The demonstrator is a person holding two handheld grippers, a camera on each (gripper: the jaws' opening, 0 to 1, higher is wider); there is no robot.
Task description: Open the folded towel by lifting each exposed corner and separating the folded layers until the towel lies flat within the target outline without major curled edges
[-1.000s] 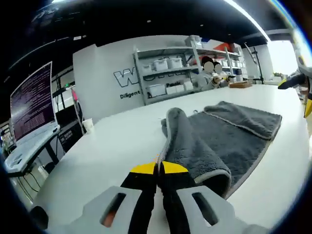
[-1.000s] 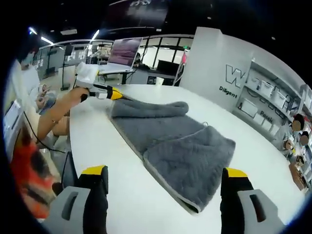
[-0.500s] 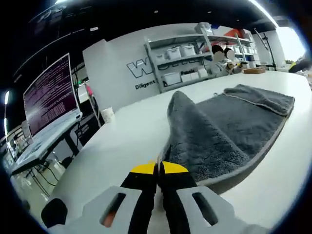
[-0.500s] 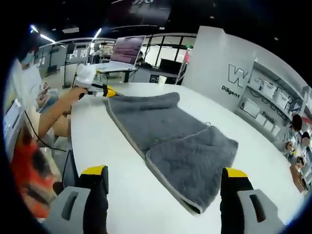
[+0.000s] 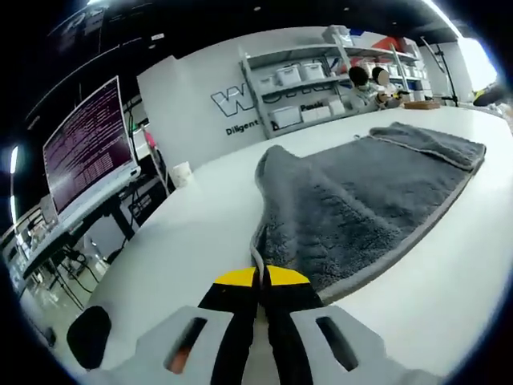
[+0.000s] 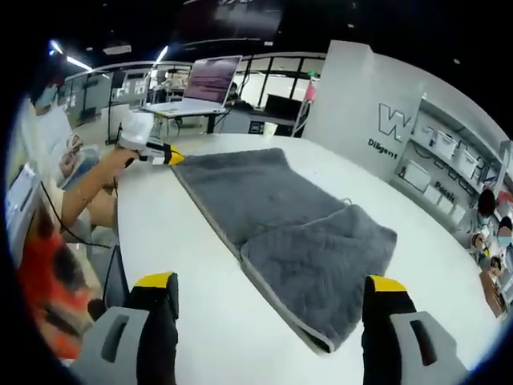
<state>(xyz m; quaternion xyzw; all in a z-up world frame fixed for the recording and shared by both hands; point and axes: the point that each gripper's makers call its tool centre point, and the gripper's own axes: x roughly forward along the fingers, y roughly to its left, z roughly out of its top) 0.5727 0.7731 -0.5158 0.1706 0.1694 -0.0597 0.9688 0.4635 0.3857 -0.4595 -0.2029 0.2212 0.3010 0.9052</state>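
Across the middle of the right gripper view lies the grey plush towel [image 6: 272,224] on the white table [image 6: 184,273], its folded flap at lower right — nearest the right gripper [image 6: 272,309], jaws wide, empty; the left gripper [image 5: 258,281] stays pinched on the towel's far corner.

Both my views are evenly lit from overhead strip lights [image 6: 68,60]. The white table [image 5: 200,216] is bright but not blown out. There's hard glare at the upper right of the left gripper view, washed out near a window [image 5: 469,56]. Shadows are soft, just a thin one under the towel [image 6: 313,257] edge. Strong fisheye: shelves [image 5: 321,76] and the table edge bow near the rim. Centre is sharp; the person's sleeve [image 6: 40,289] at the far left of the right gripper view is smeared.
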